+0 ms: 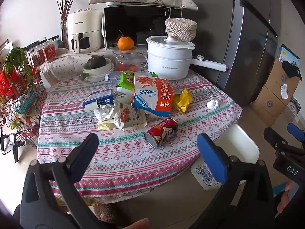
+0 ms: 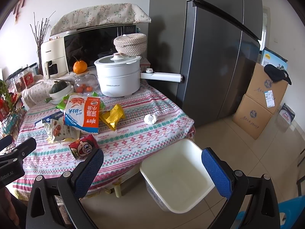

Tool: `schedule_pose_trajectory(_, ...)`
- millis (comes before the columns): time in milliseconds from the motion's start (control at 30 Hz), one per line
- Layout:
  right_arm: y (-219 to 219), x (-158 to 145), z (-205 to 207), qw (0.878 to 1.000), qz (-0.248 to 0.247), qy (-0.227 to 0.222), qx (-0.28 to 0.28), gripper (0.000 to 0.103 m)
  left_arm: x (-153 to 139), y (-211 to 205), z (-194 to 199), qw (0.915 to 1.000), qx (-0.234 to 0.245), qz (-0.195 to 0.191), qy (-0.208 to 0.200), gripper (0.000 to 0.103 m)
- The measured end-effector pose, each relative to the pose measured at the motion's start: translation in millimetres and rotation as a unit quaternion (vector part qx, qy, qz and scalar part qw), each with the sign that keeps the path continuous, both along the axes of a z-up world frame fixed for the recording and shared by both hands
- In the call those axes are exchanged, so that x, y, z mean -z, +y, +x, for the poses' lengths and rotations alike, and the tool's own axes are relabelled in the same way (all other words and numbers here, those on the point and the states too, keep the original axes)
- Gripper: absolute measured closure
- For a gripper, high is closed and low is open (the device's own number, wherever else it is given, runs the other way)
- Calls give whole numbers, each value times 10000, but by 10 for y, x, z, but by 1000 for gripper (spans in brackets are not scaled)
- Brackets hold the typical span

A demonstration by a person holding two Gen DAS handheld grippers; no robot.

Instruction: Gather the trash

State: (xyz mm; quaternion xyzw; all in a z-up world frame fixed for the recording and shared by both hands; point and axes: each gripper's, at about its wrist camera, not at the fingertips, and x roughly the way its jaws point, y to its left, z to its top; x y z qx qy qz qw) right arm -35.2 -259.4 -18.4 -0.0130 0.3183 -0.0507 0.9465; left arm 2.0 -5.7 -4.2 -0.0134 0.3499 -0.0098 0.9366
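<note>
Two grippers open, nothing held

My left gripper (image 1: 146,152) and right gripper (image 2: 152,164) had fingers spread wide, empty. The red can (image 1: 161,132) lay sideways near the counter (image 1: 118,152) edge beside the bin (image 2: 177,175): probably light, rigid, slippery; I'd grip mid-body.

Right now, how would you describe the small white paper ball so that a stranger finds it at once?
Start at the table with the striped patterned cloth, then go to its side nearest the grey fridge. The crumpled white paper ball lies alone there, right of the yellow wrapper. Unlike the other trash, it is round, plain white and touches nothing.
</note>
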Motion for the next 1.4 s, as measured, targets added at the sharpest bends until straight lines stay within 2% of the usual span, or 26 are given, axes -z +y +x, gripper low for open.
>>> schedule_pose_trajectory(1000, -76, 45, 36, 9998, 56, 148, 101, 0, 59, 27, 10, 10000, 33, -53, 75, 0)
schedule_pose_trajectory(1133, -94, 58, 99, 9991, 200, 366, 3, 0, 79, 24, 74, 9998, 175, -6, 118, 0)
schedule_pose_trajectory(1233, -155, 49, 205, 9977, 385, 557, -89, 0, 116, 40, 224, 9973, 662, -88, 307, 0)
schedule_pose_trajectory(1400, -285, -9, 476, 9949, 523, 862, -39, 0, 224, 178, 549, 9948, 673, -266, 712, 0)
